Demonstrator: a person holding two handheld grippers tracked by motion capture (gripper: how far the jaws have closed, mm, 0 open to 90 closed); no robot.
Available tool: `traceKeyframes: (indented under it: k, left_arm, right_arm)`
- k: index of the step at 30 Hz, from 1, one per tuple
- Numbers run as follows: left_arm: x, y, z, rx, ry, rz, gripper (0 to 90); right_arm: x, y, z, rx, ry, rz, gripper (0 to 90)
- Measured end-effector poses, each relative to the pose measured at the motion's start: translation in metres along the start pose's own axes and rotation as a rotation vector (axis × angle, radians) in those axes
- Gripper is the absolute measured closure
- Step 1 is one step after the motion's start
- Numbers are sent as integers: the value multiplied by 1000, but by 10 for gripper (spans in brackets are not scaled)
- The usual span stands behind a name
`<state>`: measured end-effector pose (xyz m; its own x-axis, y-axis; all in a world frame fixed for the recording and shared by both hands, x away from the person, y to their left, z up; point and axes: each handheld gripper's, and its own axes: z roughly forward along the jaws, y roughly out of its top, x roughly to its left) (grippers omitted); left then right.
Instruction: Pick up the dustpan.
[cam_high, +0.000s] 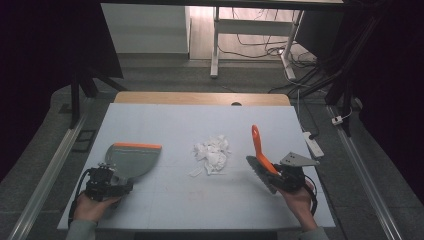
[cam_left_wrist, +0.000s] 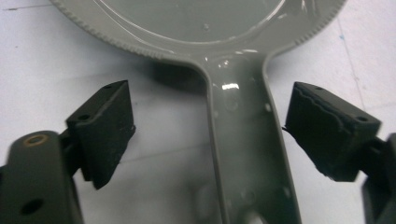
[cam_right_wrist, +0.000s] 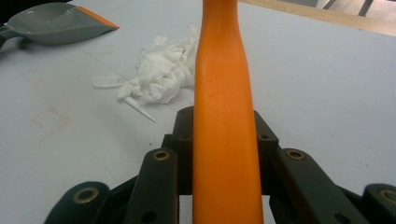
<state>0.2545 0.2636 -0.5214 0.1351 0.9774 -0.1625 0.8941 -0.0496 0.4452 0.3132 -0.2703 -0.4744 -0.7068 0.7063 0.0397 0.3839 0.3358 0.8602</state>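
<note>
The left gripper (cam_high: 119, 186) is wide open with the grey dustpan (cam_high: 132, 160) handle lying between its jaws, while the right gripper (cam_high: 276, 176) squeezes the orange brush (cam_high: 262, 152) handle.

The left gripper (cam_high: 121, 188) lies low near the tabletop's front left corner, jaws spread apart. The right gripper (cam_high: 280, 176), near the front right corner, is clamped tight.

no readable text, no labels, no brands, no numbers, no signs
</note>
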Motion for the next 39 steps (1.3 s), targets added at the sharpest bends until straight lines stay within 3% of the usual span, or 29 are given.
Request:
traceKeyframes:
  k: [3, 8, 14, 15, 16, 31, 39]
  left_arm:
    - [1, 1, 5, -3, -16, -19, 208]
    - [3, 1, 6, -34, -33, -37, 388]
    - [4, 1, 6, -61, -87, -51, 496]
    - [4, 1, 6, -66, -92, -52, 581]
    - [5, 1, 5, -72, -93, -56, 606]
    - [11, -1, 4, -103, -121, -48, 616]
    - [16, -1, -2, -172, -140, -32, 616]
  right_arm:
    - [0, 0, 1, 1, 0, 3, 704]
    - [0, 0, 1, 3, -5, 1, 704]
    - [-1, 0, 0, 7, -14, 5, 704]
    - [-1, 0, 0, 5, -17, 8, 704]
    - [-1, 0, 0, 5, -16, 8, 704]
    - [-1, 0, 0, 2, -21, 5, 704]
    - [-2, 0, -1, -8, -19, 11, 704]
